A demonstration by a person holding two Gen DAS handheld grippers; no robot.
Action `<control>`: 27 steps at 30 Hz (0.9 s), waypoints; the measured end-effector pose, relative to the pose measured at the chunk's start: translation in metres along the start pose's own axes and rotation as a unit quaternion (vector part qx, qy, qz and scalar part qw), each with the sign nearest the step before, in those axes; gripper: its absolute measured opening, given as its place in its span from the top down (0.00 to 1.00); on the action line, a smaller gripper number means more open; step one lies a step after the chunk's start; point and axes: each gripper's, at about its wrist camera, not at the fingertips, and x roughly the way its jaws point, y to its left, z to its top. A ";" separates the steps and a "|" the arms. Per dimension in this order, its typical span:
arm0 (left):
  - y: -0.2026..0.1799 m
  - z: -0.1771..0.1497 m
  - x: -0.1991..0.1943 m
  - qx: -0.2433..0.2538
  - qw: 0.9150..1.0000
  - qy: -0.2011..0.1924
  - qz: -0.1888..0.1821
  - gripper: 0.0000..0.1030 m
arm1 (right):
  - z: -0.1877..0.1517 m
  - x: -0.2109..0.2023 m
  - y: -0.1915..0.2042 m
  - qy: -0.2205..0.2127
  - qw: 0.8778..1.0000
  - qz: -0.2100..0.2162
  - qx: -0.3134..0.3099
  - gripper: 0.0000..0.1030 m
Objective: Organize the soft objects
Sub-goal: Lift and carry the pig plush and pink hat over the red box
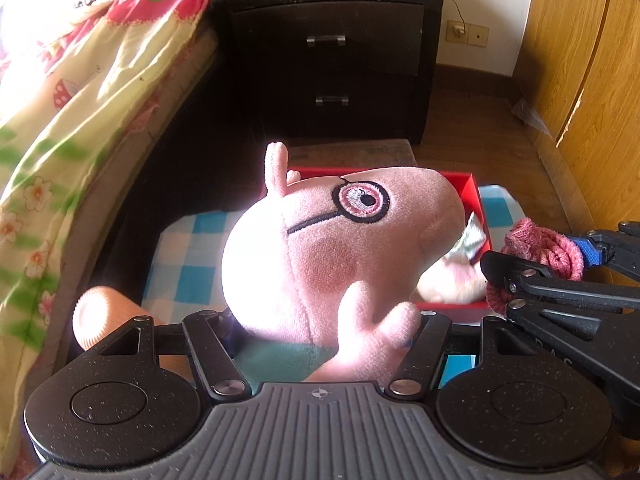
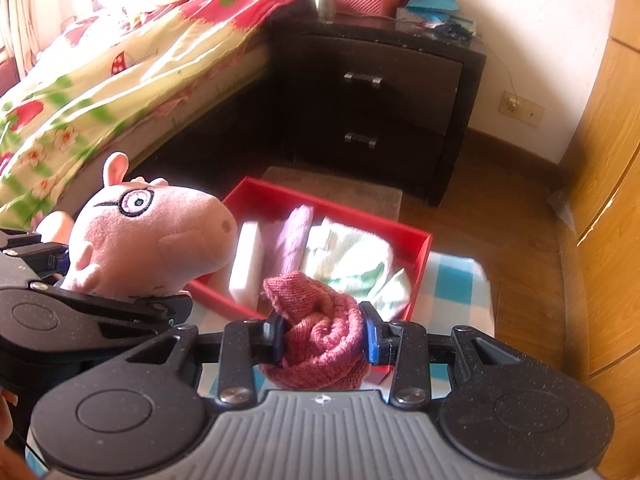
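A pink pig plush with glasses (image 1: 336, 248) fills the middle of the left wrist view. My left gripper (image 1: 322, 332) is shut on its body, and the plush hides the pads. My right gripper (image 2: 325, 338) is shut on a bundled red knitted cloth (image 2: 316, 320), pressed between blue pads (image 2: 370, 338). Both hang above the near edge of a red box (image 2: 420, 264) that holds a white folded piece (image 2: 248, 260), a purple cloth (image 2: 292, 236) and a pale green towel (image 2: 352, 260). In the right wrist view the plush (image 2: 152, 236) and left gripper (image 2: 112, 284) are close on the left.
The box lies on a blue-and-white checked cloth (image 1: 192, 248). A bed with a floral quilt (image 2: 100, 92) runs along the left, and a dark nightstand (image 2: 380, 104) stands behind. A wooden wardrobe (image 2: 608, 200) lines the right. A peach ribbed object (image 1: 100, 316) lies at the left.
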 end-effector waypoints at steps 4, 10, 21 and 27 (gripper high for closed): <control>-0.001 0.014 -0.001 0.001 1.000 -0.009 0.004 0.37 | 0.014 0.001 -0.006 -0.007 1.000 -0.001 0.009 0.86; 0.000 0.035 0.007 -0.009 1.000 -0.020 0.003 0.36 | 0.033 0.010 -0.014 -0.015 1.000 -0.003 0.023 0.86; 0.001 0.065 0.054 -0.017 1.000 -0.019 0.001 0.36 | 0.049 0.065 -0.030 0.000 0.999 -0.002 0.044 0.86; 0.002 0.071 0.088 -0.026 1.000 -0.007 -0.003 0.36 | 0.055 0.097 -0.036 0.014 0.999 -0.003 0.047 0.86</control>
